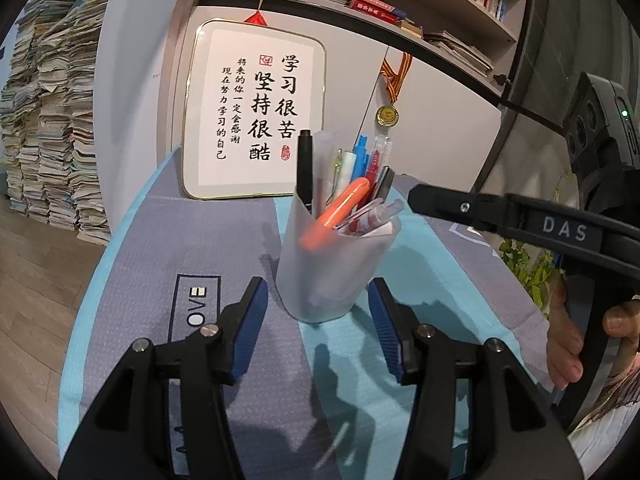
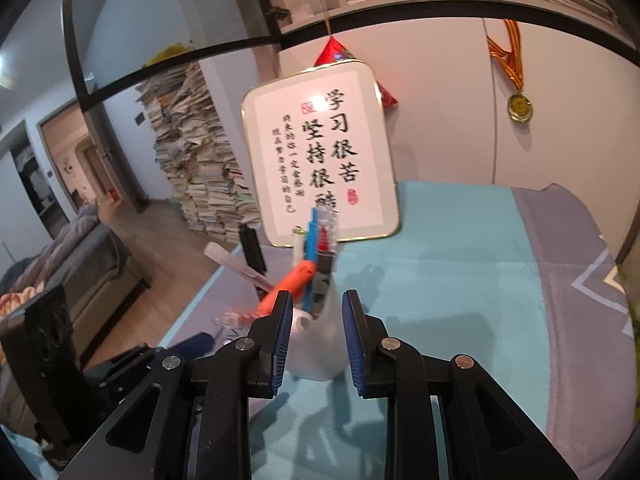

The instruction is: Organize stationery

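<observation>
Left gripper [image 1: 318, 312] spread, straddling the frosted pen cup [image 1: 328, 264] untouched; right gripper [image 2: 316, 340] empty, narrowly parted, beside its rim. Stood on the blue cloth [image 1: 420, 280]. Looked light, top-heavy, slick; best gripped low.

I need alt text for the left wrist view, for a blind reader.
A translucent pen cup full of pens and an orange marker stands on a blue-grey cloth, between the open left gripper fingers. Behind leans a framed calligraphy sign; the right gripper reaches in.
</observation>
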